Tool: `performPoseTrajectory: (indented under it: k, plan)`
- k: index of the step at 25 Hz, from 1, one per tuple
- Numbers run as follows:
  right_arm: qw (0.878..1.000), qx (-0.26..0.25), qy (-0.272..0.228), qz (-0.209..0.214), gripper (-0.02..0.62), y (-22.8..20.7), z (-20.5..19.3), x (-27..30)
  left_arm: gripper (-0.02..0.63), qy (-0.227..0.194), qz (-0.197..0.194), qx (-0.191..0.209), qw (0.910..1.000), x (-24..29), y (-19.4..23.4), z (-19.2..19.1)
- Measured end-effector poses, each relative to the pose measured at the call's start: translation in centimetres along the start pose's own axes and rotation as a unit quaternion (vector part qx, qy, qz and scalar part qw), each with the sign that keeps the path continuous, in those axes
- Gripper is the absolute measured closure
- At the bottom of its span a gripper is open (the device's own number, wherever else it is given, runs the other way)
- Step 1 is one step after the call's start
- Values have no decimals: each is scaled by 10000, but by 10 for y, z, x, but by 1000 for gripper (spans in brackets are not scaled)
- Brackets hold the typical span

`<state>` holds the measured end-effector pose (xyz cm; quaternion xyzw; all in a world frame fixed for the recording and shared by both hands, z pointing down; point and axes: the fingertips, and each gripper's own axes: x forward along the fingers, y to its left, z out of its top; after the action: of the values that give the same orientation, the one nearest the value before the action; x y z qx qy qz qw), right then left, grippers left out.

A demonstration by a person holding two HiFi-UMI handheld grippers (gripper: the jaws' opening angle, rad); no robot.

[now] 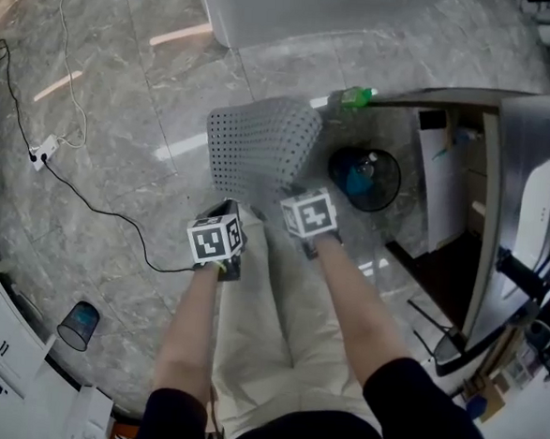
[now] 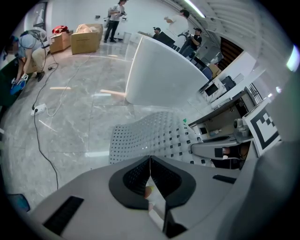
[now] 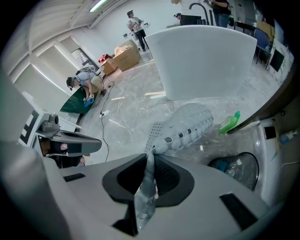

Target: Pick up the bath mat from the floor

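Hanging between two grippers, one grey perforated mat [image 1: 261, 145] is held up over the marble floor [image 1: 124, 91], its near edge raised and its body curving away toward the one white tub [image 1: 299, 9] at the floor's far edge; whether its far edge touches the floor cannot be told. The left gripper [image 2: 150, 160] has its two jaws pressed together on the mat's near edge, with only a thin seam showing between the pads. The right gripper [image 3: 149, 160] pinches a fold of the same edge, the grey sheet passing down between its jaws. In the head view the two grippers sit side by side, close together, each on its own end of that edge. One green bottle [image 1: 356, 98] lies near the mat's far right corner. Two bins stand on the floor: a black bin [image 1: 364, 179] with something blue inside, just right of the mat, and a smaller one [image 1: 79, 324] well apart at the near left edge. One black cable [image 1: 79, 196] runs across the left of the floor to one white power strip [image 1: 41, 153].
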<state>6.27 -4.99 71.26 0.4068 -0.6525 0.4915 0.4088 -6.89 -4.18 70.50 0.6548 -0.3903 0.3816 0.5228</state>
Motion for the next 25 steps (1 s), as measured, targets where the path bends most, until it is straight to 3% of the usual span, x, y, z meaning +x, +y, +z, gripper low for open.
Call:
performPoseTrajectory:
  k: [8,21,25]
  plan:
    - [9999,96,-9,35,544,14,1,-48,604,-87,-16,-57,9999,-40,-20,1]
    - [9968,474,-472,444,546,42,17,-125,604,-483,-44,-66,9988,-115,-56,17]
    - [9977,304,-449,411,546,40,7,-152,604,-616,-92,-73,9980,-138,-74,17]
